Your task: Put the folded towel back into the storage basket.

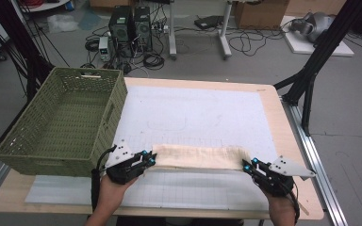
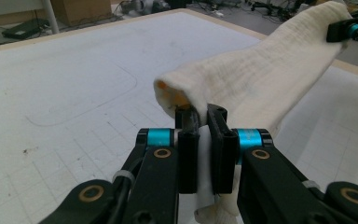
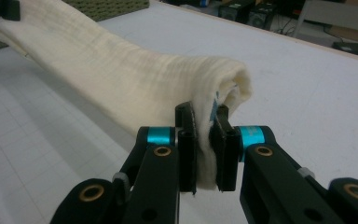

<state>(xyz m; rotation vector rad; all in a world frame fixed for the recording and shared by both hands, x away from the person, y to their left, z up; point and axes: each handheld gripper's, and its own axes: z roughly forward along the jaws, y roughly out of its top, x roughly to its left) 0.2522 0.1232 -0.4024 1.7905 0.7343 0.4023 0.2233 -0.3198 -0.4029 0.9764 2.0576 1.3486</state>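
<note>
A cream cloth (image 1: 200,157), folded into a long band, stretches left to right across the near part of the white mat (image 1: 202,113). My left gripper (image 1: 150,159) is shut on its left end, and my right gripper (image 1: 248,166) is shut on its right end. In the left gripper view the cloth (image 2: 261,70) runs away from my left gripper (image 2: 201,114) toward the other gripper at the top right. In the right gripper view the cloth (image 3: 121,70) bunches between the jaws of my right gripper (image 3: 203,116), with a bit of blue inside the fold.
An empty green woven basket (image 1: 63,117) stands on the table's left side, close to my left gripper. The wooden table edge (image 1: 292,141) runs along the right. Beyond the table are computers, cables and black frame legs on the floor.
</note>
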